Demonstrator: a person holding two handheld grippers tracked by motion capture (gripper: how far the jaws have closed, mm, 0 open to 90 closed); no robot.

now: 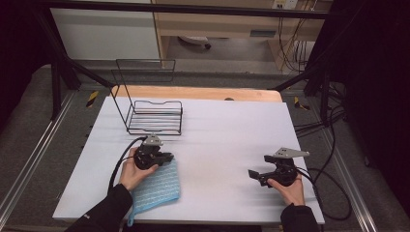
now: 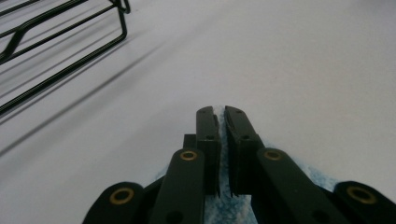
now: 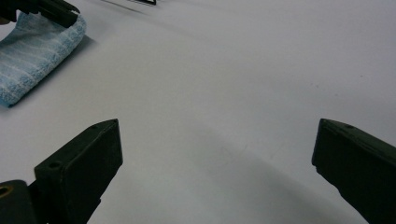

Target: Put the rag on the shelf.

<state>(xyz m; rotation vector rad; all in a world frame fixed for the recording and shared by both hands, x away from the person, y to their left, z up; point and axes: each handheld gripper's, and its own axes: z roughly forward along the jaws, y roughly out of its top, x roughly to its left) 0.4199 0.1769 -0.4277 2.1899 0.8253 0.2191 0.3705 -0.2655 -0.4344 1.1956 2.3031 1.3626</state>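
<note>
Fingers (image 2: 208, 135) of the left gripper (image 1: 167, 157) pinch the blue cloth's (image 1: 159, 186) far edge; the right gripper (image 1: 253, 175) gapes, idle; cloth not yet lifted.

Bright tabletop, dark surroundings, soft shadows, blurry close-up views

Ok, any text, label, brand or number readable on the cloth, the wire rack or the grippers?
None.
The blue cloth, the wire rack, the left gripper and the right gripper bear no marks that I can see.
The plate on the far cabinet is too blurred to read.
</note>
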